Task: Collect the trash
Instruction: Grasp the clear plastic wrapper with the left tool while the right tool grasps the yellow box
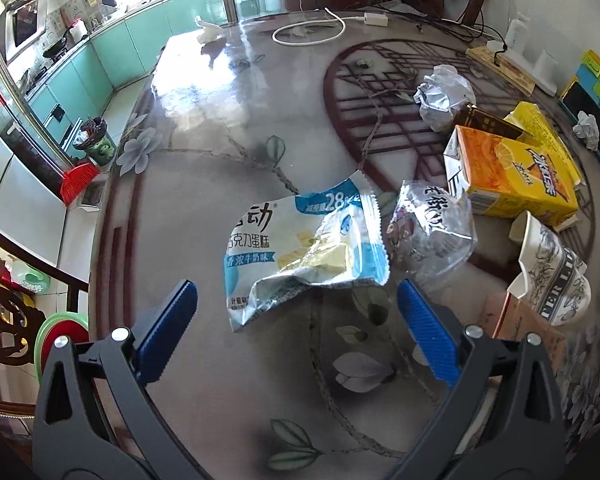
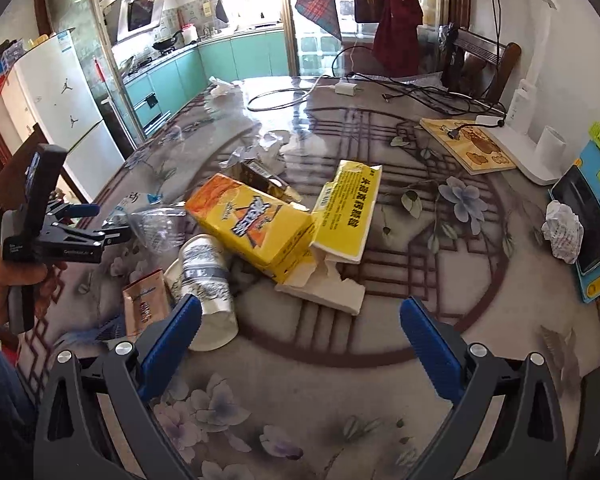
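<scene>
A white and blue snack wrapper lies crumpled on the table, just ahead of my left gripper. That gripper is open, with nothing between its blue fingers. Right of the wrapper sit a clear plastic bag, an orange drink carton and a tipped paper cup. My right gripper is open and empty, its left finger close beside the paper cup. Beyond it lie the carton, a yellow box and torn white card. A hand holds the left gripper at the left.
A brown sachet lies by the cup. A crumpled paper ball rests beside a phone at the right edge. Crumpled clear plastic, a wooden board and cables lie further back. A waste bin and a red broom stand on the floor.
</scene>
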